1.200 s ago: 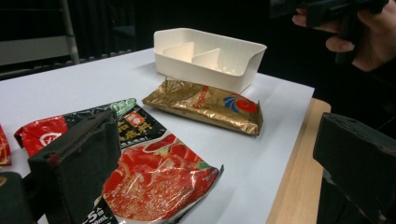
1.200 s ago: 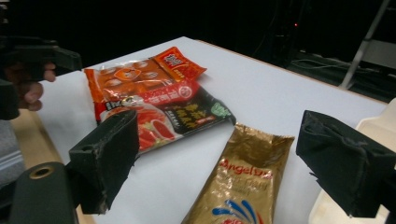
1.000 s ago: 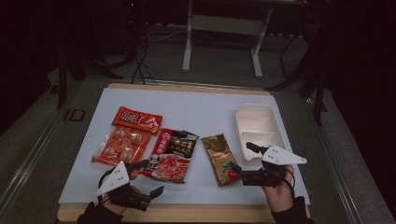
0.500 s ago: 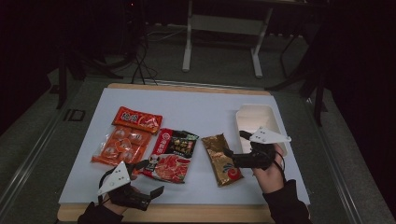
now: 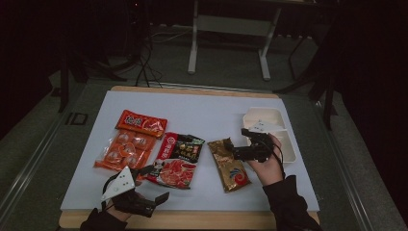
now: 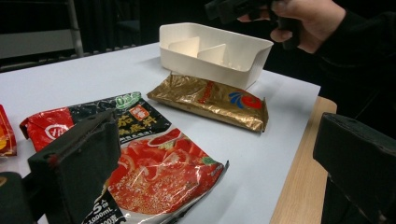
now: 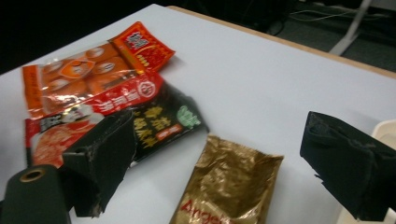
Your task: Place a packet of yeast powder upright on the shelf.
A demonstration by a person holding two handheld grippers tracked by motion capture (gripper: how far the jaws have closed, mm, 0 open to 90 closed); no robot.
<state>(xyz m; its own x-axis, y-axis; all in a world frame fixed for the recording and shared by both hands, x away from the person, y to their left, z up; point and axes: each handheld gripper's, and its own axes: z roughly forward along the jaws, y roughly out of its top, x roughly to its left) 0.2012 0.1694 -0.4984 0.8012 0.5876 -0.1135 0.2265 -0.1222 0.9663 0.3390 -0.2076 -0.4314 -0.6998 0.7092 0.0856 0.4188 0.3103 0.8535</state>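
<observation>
Work in hand: the right gripper hung over the upper end of the crinkled gold foil packet with the red-and-blue emblem, so the pick-up of that packet looked to be the step under way.
Right gripper: its jaws stood wide apart in the right gripper view, the torn-looking top edge of the gold foil packet lay between and below them, and nothing was held.
Left gripper: it rested low at the near edge of the table, jaws spread wide, with nothing between them; the red-and-black glossy soup-base pouch lay just ahead of it.
Gold foil packet: flat on the pale sheet covering the wooden table, just beside the white divided plastic tray; in the left gripper view its far end lay against the tray's near wall, though whether it touched could not be told.
Tray: its compartments looked empty as far as they showed.
Done so far: by my reading nothing; all four packets lay on the sheet, none in the tray.
Left to do: close on the gold packet, lift it, and presumably place it in the tray; the soup-base pouch, the clear orange bag of round pieces and the small orange-red sachet lay untouched to the left.
</observation>
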